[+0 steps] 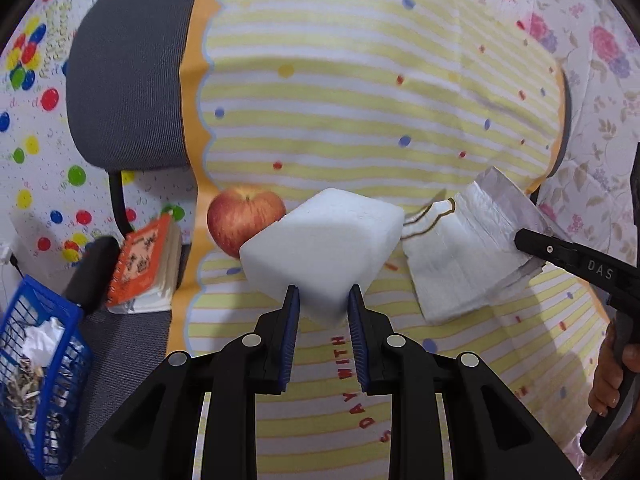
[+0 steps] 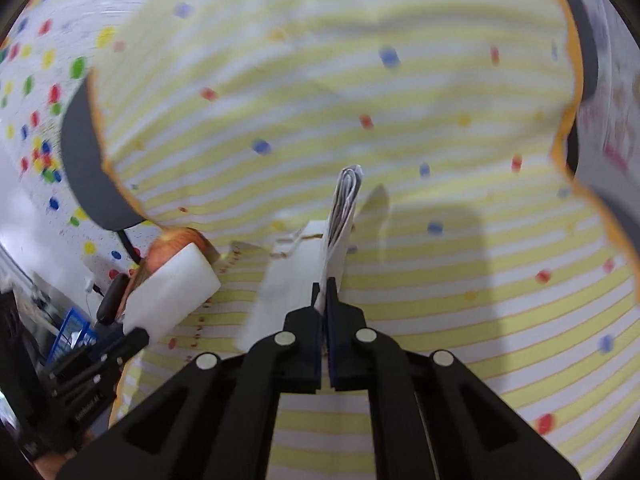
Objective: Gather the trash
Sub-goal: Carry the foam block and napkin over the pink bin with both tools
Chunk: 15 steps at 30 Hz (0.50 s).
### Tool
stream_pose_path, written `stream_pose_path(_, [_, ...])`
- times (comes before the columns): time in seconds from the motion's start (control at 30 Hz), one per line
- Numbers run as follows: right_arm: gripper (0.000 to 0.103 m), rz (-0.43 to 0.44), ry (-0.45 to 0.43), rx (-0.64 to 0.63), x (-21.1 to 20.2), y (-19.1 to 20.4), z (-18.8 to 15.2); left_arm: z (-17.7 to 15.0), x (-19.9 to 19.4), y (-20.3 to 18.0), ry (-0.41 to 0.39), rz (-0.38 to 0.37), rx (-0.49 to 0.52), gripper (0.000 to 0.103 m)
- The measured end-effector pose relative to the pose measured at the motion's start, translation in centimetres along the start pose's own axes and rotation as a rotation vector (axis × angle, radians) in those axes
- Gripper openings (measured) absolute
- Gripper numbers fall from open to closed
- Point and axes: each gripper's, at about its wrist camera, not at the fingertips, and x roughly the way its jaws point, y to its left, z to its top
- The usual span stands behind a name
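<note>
My left gripper point(image 1: 323, 300) is shut on a white foam block point(image 1: 324, 240) and holds it above the yellow striped cloth point(image 1: 360, 100). The block also shows in the right wrist view point(image 2: 172, 292) at the left, with the left gripper point(image 2: 132, 338) under it. My right gripper point(image 2: 323, 292) is shut on a folded white paper napkin point(image 2: 340, 224), lifted off the cloth. In the left wrist view the napkin point(image 1: 460, 256) hangs to the right of the block, pinched by the right gripper point(image 1: 524, 242).
A red apple point(image 1: 240, 220) lies on the cloth behind the block. An orange notebook point(image 1: 144, 260) leans at the left by a grey chair back point(image 1: 128, 92). A blue wire basket point(image 1: 44, 368) with crumpled paper and scraps sits at the lower left.
</note>
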Motion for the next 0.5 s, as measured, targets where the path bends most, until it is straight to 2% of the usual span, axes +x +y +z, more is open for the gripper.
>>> stream_pose_path(0.23, [0.002,-0.093,-0.128,-0.124,-8.1,1.5,-0.8,-0.5,-4.7,-2.8,-0.064,-0.023,0.043,0.025])
stream_pose_path(0.5, [0.002,-0.151,-0.164,-0.105,-14.8,-0.6,-4.8,-3.2,-8.0,-7.2,-0.081,-0.098,0.101,0.025])
